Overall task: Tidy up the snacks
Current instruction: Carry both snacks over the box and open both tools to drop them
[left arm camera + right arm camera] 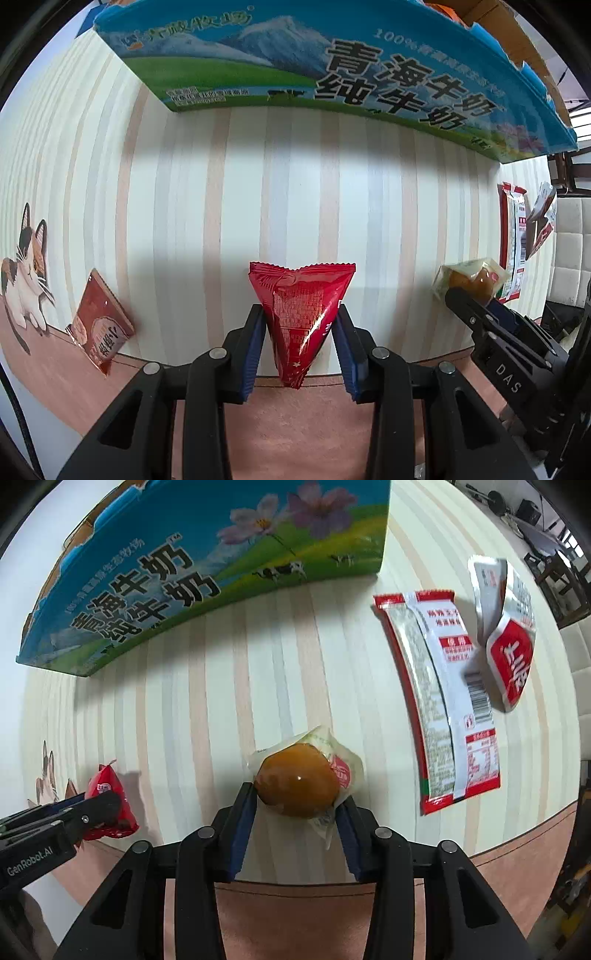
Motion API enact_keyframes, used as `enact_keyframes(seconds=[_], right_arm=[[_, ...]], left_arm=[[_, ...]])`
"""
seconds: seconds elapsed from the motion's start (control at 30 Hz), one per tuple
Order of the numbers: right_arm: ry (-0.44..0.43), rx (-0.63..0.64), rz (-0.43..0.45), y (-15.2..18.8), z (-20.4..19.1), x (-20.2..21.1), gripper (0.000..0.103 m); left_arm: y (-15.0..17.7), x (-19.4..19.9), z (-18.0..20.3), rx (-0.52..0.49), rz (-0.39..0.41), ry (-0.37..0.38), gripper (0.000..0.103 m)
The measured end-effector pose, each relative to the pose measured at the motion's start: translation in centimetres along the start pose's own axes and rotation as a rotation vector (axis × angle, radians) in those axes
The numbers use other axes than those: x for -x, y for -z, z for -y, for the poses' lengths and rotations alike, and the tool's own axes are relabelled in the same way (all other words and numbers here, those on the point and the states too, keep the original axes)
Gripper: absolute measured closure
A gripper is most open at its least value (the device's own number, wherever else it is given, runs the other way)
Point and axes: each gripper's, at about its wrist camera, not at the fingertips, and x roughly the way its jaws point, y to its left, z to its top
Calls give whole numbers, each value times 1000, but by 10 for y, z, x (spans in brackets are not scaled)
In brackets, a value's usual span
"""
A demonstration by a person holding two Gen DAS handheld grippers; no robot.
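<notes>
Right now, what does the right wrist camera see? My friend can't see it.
The right hand-held gripper is shut on a brown egg in a clear wrapper over a striped tablecloth. A blue milk box stands behind, two red-and-white snack packets lie at right, and the left hand-held gripper holds a red packet.

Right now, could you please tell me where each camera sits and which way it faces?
Left wrist: on the left tongs, looking down at the striped table; its fingers pinch a red triangular packet; the right tongs show at right.
Right wrist: on the right tongs, looking down; its fingers grip a wrapped brown egg; the left tongs show at left.
Shared: the milk carton box, both snacks, the long red-and-white packet.
</notes>
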Motion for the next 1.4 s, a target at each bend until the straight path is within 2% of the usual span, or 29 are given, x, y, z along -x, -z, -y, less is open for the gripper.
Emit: enact_keyframes(seconds=[0.07,0.1,0.13,0.3,0.43,0.5,0.8,0.87,1.03,1.27,1.4], right_arm=[[-28,-33,-13,10,10,0,43],[-43,-52,-14,7,16,0,33],[-58,-76,-12,5,21,0,32],[-56,-126,-10,-4,46,6,32],[-22,-115,1,-8,53,12,33],[5,-105,23,-5,44,17,42],[-12,-73,56,-2,28,19,48],[-25,-66,58,5,40,28,48],[-70,-49,87,11,38,47,49],[-176,-35,158,8,33,104,49],[-236,-23,220,-6,25,146,49]], left_arm=[[3,-3,0,2,-2,1,69],[4,-4,0,1,-1,1,69],[4,-4,0,0,-1,0,69],[2,0,0,1,1,2,69],[-2,4,8,0,-1,0,69],[-3,5,10,2,-1,0,69],[1,11,19,-9,7,0,69],[3,16,23,-11,12,6,69],[4,38,36,-30,43,28,69],[0,96,51,-67,130,78,69],[-14,137,51,-80,190,115,69]])
